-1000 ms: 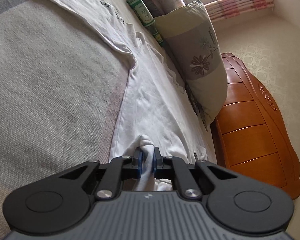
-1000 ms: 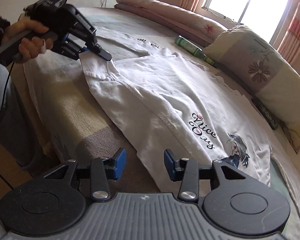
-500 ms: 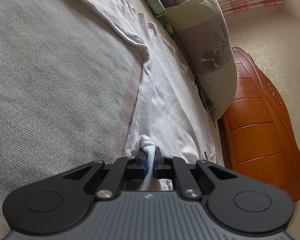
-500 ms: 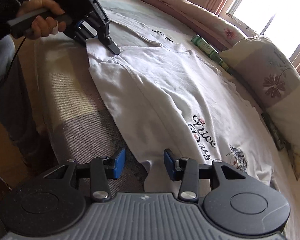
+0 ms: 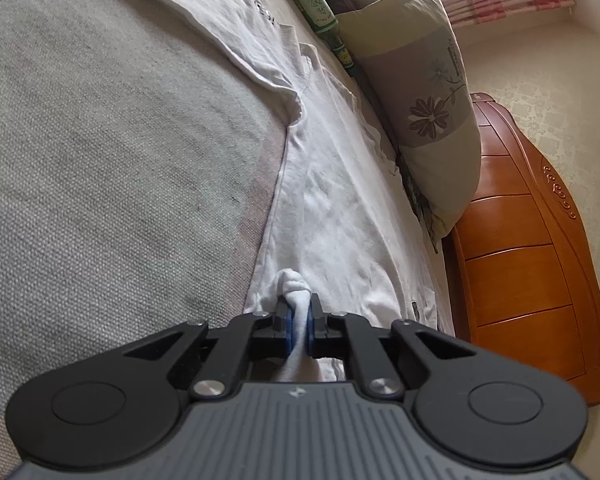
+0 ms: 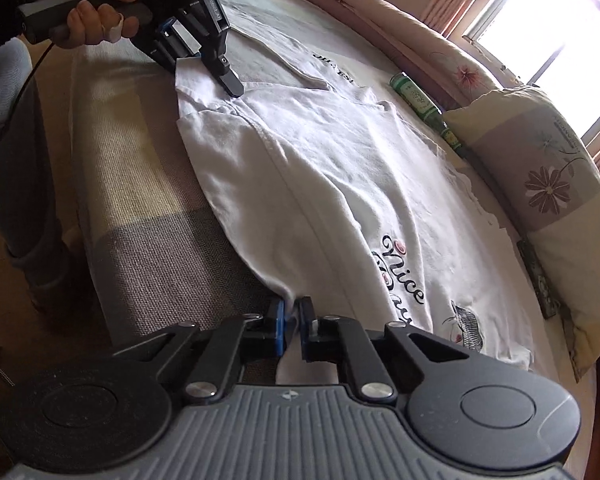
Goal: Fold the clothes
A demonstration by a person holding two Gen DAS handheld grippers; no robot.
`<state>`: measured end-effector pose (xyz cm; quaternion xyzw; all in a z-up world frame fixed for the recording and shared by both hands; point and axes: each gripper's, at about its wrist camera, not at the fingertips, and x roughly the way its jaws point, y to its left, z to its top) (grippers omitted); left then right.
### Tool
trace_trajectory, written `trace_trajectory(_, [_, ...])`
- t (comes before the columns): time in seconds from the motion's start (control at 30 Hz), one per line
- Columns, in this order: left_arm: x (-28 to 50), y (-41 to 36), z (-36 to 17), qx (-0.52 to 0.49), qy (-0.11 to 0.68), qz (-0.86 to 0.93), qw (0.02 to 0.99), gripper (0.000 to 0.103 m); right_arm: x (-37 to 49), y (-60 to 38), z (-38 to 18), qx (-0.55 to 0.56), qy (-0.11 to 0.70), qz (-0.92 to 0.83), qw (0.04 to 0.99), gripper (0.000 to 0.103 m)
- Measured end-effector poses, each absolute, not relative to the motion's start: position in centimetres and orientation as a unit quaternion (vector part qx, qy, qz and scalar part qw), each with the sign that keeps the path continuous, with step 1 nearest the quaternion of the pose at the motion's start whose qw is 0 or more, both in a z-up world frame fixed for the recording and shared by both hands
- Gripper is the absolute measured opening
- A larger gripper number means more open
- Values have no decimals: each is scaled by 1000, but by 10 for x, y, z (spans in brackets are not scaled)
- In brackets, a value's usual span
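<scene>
Left gripper [image 5: 299, 322] clamped on a bunched corner of the white T-shirt [image 6: 320, 184]; right gripper [image 6: 292, 326] pinched shut on its near hem. Both edges secured, presumably for lifting into a fold. Soft, wrinkled cotton (printed lettering) spread flat across coarse-woven bed cover [image 5: 100, 152].

White T-shirt [image 6: 320, 184] on the bed [image 6: 148, 240] — each hand-held gripper, right [image 6: 293, 326] and left [image 6: 220, 68], clamped on its edge

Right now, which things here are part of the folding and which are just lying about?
In the job: white T-shirt; left claw and right claw, both pinching its edge.
Lying about: second white shirt, green bottle, flowered pillow.
</scene>
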<state>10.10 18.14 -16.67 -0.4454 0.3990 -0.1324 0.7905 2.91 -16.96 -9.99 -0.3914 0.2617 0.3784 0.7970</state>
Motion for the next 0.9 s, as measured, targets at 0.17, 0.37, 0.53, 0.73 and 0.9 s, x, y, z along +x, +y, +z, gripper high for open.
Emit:
trace_trajectory(0.17, [84, 179, -137, -429, 389, -157, 800, 6, 18, -179, -71, -355, 262, 398, 804, 8])
trace_trajectory(0.37, [49, 181, -99, -410, 385, -165, 810, 6, 8, -193, -45, -317, 302, 443, 782, 9])
trace_trajectory(0.53, [17, 185, -82, -360, 422, -147, 819, 6, -1, -201, -49, -284, 359, 489, 743, 10])
trace_trajectory(0.73, [19, 175, -61, -287, 409, -123, 857, 17, 7, -202, -42, -265, 339, 445, 786, 25])
trace_trajectory(0.9, [50, 113, -84, -241, 416, -174, 859, 27, 61, -217, -56, -169, 377, 338, 846, 35])
